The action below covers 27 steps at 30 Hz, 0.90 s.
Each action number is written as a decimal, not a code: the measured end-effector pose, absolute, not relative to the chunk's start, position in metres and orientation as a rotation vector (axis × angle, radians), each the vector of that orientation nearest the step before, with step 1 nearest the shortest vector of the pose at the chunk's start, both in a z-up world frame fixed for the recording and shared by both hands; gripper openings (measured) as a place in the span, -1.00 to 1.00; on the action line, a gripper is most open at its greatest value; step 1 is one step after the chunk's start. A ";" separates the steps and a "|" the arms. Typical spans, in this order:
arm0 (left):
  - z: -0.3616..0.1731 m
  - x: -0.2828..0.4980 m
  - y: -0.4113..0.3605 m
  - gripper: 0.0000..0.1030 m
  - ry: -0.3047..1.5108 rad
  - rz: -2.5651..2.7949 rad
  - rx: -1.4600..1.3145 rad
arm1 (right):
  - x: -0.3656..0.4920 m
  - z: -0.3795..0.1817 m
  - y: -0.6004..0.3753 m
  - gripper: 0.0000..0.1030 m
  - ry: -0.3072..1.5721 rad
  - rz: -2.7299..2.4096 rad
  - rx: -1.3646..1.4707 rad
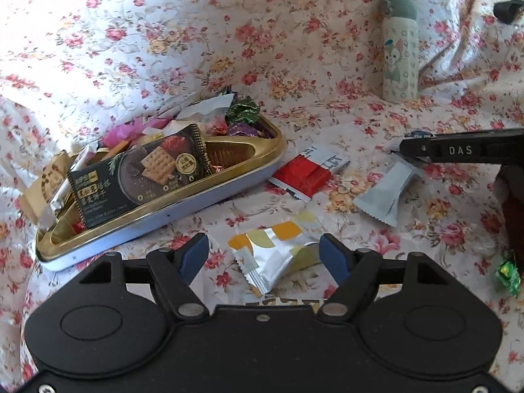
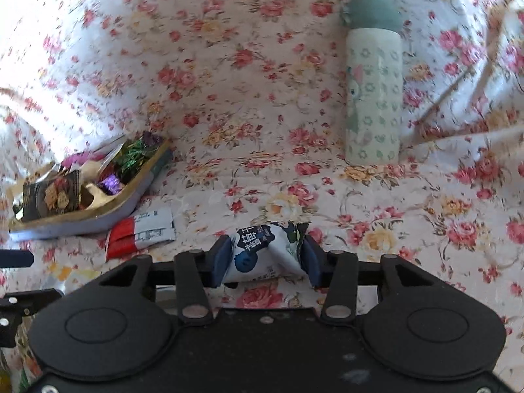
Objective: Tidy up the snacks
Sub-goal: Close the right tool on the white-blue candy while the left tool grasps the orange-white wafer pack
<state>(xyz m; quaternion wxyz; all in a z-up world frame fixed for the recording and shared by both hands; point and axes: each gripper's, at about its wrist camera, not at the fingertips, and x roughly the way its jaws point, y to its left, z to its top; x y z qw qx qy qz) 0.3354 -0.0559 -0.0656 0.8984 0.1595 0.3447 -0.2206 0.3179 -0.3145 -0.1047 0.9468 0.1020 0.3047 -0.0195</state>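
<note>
Right claw pinched a white-and-blue blueberry snack packet between its pads; left claw spread wide over a silver-and-orange packet on the floral cloth; red packet just beside the gold snack tray; bottle upright beyond.

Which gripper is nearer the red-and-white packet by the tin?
Left. The left gripper hovers open just short of the red-and-white packet, over a silver packet. The right gripper, pinching a blueberry packet, sits farther off to its right.
</note>
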 end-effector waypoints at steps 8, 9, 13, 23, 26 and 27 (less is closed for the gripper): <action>-0.073 0.332 -0.058 0.47 0.709 -0.553 0.477 | 0.318 -0.105 -0.315 -0.07 0.621 -0.042 0.222; -0.074 0.333 -0.059 0.47 0.709 -0.553 0.491 | 0.318 -0.105 -0.316 -0.07 0.620 -0.042 0.226; -0.076 0.341 -0.061 0.50 0.710 -0.527 0.486 | 0.319 -0.105 -0.317 -0.08 0.619 -0.044 0.238; -0.076 0.345 -0.078 0.50 0.701 -0.517 0.507 | 0.319 -0.105 -0.315 -0.08 0.622 -0.050 0.227; -0.076 0.344 -0.079 0.30 0.718 -0.537 0.474 | 0.319 -0.105 -0.315 -0.08 0.621 -0.051 0.226; -0.075 0.345 -0.078 0.19 0.734 -0.551 0.448 | 0.319 -0.105 -0.315 -0.08 0.621 -0.051 0.226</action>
